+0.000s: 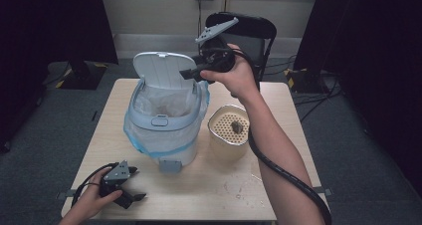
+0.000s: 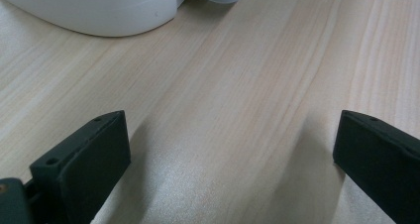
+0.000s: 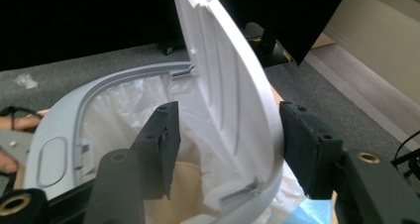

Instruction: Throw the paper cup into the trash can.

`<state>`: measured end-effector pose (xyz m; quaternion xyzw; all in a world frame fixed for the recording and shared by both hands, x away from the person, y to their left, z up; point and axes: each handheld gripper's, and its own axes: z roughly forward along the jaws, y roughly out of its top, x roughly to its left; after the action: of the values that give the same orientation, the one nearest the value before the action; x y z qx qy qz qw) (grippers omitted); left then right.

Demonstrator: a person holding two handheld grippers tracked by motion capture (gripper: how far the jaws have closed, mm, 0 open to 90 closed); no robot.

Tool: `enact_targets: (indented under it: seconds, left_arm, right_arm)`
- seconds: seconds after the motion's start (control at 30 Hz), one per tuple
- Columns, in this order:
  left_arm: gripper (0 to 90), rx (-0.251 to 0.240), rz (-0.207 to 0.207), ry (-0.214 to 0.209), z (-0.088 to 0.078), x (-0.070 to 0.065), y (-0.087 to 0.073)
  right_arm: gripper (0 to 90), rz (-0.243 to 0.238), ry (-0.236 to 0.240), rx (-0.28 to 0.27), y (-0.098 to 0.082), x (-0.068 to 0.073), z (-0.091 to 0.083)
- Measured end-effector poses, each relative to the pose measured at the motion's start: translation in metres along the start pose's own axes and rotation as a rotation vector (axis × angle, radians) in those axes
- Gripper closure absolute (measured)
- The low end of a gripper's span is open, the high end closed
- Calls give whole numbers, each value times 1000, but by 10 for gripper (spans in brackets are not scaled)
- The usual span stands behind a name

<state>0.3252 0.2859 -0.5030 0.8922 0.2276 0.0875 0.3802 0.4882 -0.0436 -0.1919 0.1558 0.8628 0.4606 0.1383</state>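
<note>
- Right hand-held gripper (image 3: 225, 149), jaws wide, straddles the bin's raised lid (image 3: 223, 75), whose upright edge runs between them.
- Left hand-held gripper (image 2: 228, 174), also wide, rests on the table (image 2: 237, 85), well apart.

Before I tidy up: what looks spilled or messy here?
Small crumbs and smears speckle the pale wooden table in front of the cream perforated-lid container. The white lidded bin's blue-edged plastic liner hangs loosely outside.
</note>
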Motion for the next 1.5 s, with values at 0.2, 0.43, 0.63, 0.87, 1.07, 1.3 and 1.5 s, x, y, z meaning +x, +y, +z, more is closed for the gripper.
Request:
enact_targets:
  seconds: [0.2, 0.43, 0.63, 0.87, 1.07, 1.3, 1.5]
  left_arm:
    - [5, 0, -1, 2, 0, 0, 0]
    - [3, -3, -3, 10, 0, -1, 0]
    - [2, -7, -7, 8, 1, -1, 0]
    - [1, -6, -7, 10, 1, -1, 0]
    - [1, -5, -4, 9, 1, -1, 0]
    - [1, -1, -3, 10, 0, -1, 0]
    - [1, -3, -3, 10, 1, -1, 0]
  right_arm:
    - [416, -13, 28, 12, -3, 8, -3]
    - [386, -13, 63, 22, -8, 17, -2]
    - [359, -19, 79, 22, -12, 23, -2]
    - [324, -12, 108, 24, -18, 33, -6]
    - [303, -8, 131, 17, -22, 40, -9]
    - [299, -16, 156, 26, -23, 46, -11]
    - [289, 11, 174, 20, -26, 47, -14]
